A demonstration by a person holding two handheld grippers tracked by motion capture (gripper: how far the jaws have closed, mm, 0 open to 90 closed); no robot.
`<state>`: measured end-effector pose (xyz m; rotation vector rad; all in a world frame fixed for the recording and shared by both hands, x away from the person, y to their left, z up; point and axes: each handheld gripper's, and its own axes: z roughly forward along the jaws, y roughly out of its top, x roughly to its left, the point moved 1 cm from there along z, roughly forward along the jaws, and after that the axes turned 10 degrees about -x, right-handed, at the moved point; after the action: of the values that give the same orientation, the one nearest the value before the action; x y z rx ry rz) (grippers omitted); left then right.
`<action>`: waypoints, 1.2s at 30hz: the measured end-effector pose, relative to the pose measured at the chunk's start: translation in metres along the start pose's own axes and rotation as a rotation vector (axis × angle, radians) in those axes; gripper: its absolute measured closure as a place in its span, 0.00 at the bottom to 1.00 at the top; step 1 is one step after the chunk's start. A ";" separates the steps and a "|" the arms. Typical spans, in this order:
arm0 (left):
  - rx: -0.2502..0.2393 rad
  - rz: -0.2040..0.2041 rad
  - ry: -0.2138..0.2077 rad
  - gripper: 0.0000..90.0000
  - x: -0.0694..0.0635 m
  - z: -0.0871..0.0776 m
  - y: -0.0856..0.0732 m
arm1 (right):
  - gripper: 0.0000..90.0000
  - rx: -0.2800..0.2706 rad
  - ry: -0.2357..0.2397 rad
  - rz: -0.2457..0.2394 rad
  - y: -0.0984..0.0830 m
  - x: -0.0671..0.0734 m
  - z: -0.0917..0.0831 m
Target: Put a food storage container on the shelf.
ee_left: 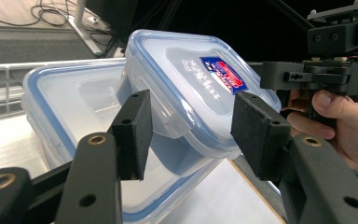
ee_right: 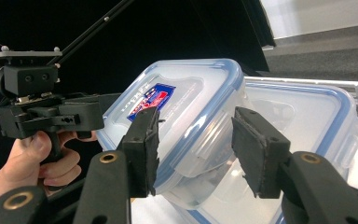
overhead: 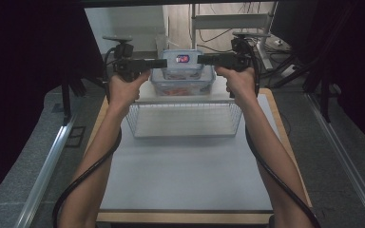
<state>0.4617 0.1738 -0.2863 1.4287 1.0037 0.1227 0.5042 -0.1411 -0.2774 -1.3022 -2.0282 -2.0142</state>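
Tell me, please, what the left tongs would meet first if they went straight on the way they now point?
Most likely the small lidded container, tilted on the larger one: its side sits between the left tongs already.

Open table [overhead: 185, 175] in front; wire basket [overhead: 184, 119] across the middle, stacked boxes [overhead: 182, 71] just behind, blocking between both grippers.
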 end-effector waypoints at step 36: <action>-0.034 0.348 0.088 0.18 -0.018 -0.032 -0.039 | 0.30 -0.007 -0.033 -0.333 -0.027 0.014 -0.035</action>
<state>0.4116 0.1781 -0.3052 1.5668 0.8116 0.4581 0.4615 -0.1579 -0.2860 -1.0628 -2.3922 -2.1363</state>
